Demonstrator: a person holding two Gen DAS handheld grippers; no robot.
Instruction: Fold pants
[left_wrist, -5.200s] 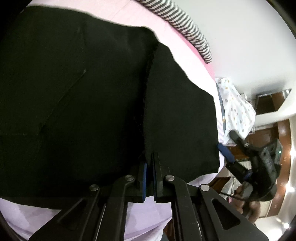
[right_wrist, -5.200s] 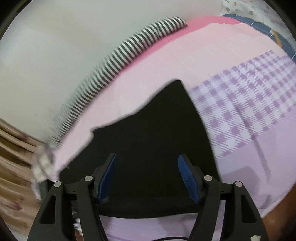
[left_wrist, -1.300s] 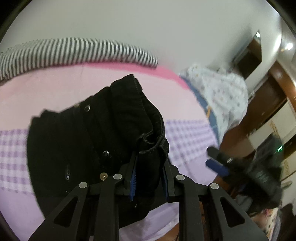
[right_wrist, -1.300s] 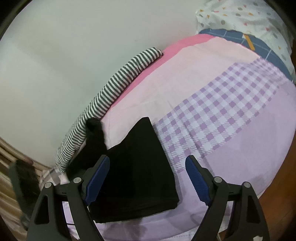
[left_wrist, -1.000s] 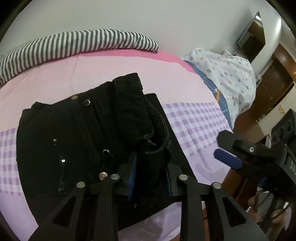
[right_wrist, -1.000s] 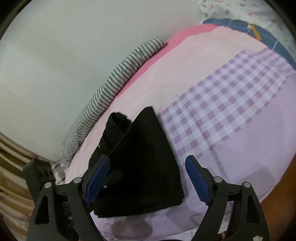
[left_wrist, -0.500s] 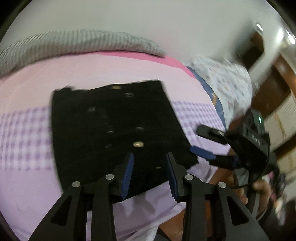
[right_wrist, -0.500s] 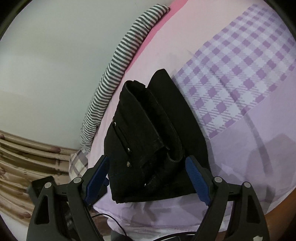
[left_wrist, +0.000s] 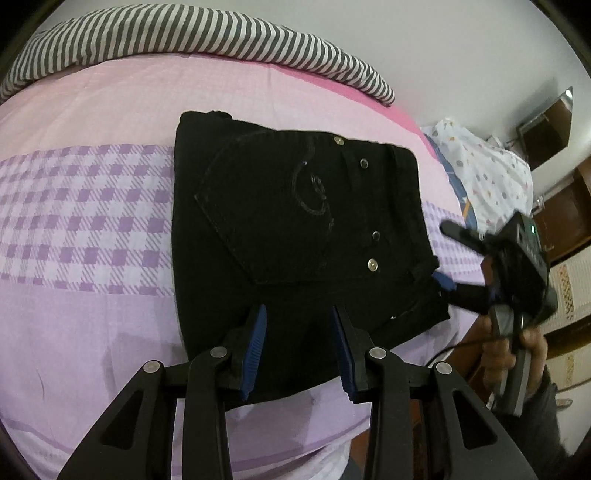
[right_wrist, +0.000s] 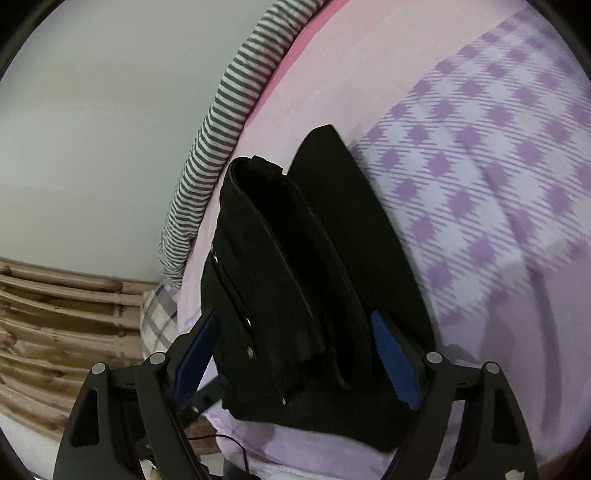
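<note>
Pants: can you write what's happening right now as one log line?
pants: folded, on bed | left hand-held gripper: open, nothing held | right hand-held gripper: open, straddling folded edge

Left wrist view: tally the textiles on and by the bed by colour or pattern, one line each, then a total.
Black: 1, the folded pants
Pink and purple check: 1, the bedsheet
Grey and white striped: 1, the roll along the wall
White with coloured dots: 1, the cloth at the right
Total: 4
</note>
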